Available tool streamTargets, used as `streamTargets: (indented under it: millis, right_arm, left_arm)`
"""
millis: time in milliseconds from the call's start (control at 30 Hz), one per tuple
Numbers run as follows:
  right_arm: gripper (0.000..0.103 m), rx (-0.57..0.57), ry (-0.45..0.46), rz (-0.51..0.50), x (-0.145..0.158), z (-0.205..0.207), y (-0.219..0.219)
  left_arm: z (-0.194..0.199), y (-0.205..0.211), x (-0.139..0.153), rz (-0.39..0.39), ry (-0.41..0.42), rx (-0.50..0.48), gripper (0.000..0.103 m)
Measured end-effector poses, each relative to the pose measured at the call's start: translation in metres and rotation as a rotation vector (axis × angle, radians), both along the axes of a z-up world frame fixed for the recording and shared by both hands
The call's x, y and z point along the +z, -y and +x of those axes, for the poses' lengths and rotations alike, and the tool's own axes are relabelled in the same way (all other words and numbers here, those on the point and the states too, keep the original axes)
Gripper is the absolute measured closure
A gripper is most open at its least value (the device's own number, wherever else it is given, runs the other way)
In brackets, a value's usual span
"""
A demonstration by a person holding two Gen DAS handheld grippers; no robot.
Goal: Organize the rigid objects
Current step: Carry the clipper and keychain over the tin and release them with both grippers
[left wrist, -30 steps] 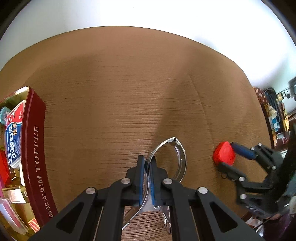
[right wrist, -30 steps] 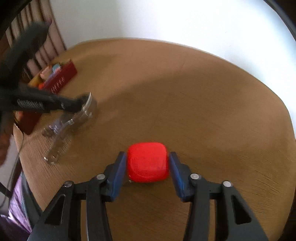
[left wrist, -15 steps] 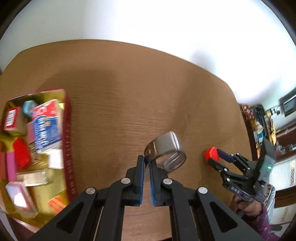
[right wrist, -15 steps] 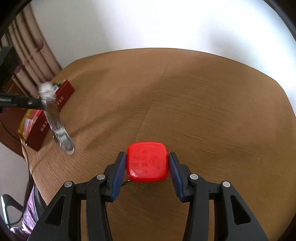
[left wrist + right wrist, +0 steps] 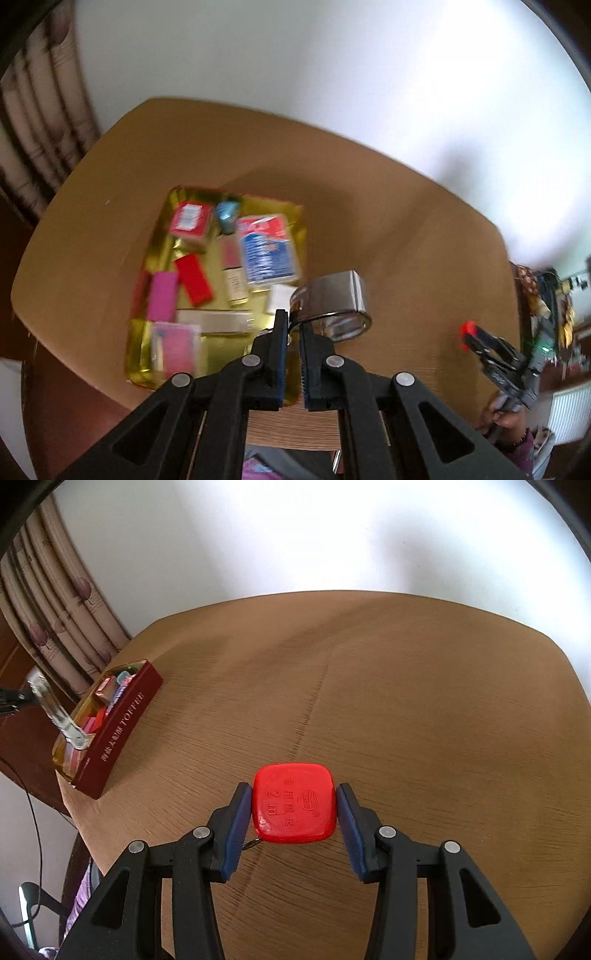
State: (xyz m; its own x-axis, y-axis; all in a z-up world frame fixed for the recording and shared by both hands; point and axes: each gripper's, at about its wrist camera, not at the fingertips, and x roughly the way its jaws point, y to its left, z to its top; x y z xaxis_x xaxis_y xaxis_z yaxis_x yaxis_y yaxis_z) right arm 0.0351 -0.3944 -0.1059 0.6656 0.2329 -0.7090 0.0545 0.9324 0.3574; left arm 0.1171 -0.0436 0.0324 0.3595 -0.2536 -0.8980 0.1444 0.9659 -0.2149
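The left gripper (image 5: 291, 328) hung above the table's left side, its jaws pinched nearly together. The right gripper (image 5: 294, 810) sat low at the near right, jaws parted wide, pointing forward.

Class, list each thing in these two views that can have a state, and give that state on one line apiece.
left gripper: shut on the metal carabiner
metal carabiner: held in the air above the tin's near edge
toffee tin: open, lidless, holding small boxes
right gripper: shut on the red tape measure
red tape measure: gripped, label side up
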Motion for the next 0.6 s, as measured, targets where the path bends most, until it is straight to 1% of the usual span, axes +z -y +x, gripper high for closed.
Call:
streamTargets:
  millis: [67, 133, 167, 233, 433, 500, 567, 600]
  right_arm:
    - [0.06, 0.006, 0.007, -0.002, 0.005, -0.002, -0.001]
    - [0.06, 0.012, 0.014, -0.001, 0.009, -0.004, -0.002]
    - [0.06, 0.015, 0.016, 0.003, 0.011, -0.005, -0.003]
    - [0.06, 0.023, 0.021, 0.003, 0.015, -0.003, -0.007]
    - [0.06, 0.06, 0.054, 0.019, 0.033, 0.0, -0.023]
    - [0.06, 0.079, 0.07, 0.034, 0.043, 0.002, -0.031]
    - [0.06, 0.105, 0.091, 0.054, 0.054, 0.007, -0.041]
    - [0.06, 0.118, 0.1, 0.065, 0.06, 0.01, -0.046]
  left_arm:
    - [0.01, -0.009, -0.014, 0.02, -0.029, 0.027, 0.098]
    - [0.02, -0.013, -0.026, 0.039, -0.037, 0.047, 0.098]
    - [0.025, -0.017, -0.032, 0.057, -0.031, 0.065, 0.098]
    - [0.037, -0.025, -0.043, 0.063, -0.032, 0.097, 0.098]
    - [0.061, -0.05, -0.058, 0.126, 0.005, 0.221, 0.098]
    - [0.068, -0.061, -0.064, 0.115, -0.014, 0.248, 0.098]
    - [0.07, -0.066, -0.069, 0.076, -0.041, 0.242, 0.098]
    - [0.066, -0.068, -0.069, 0.078, -0.03, 0.248, 0.098]
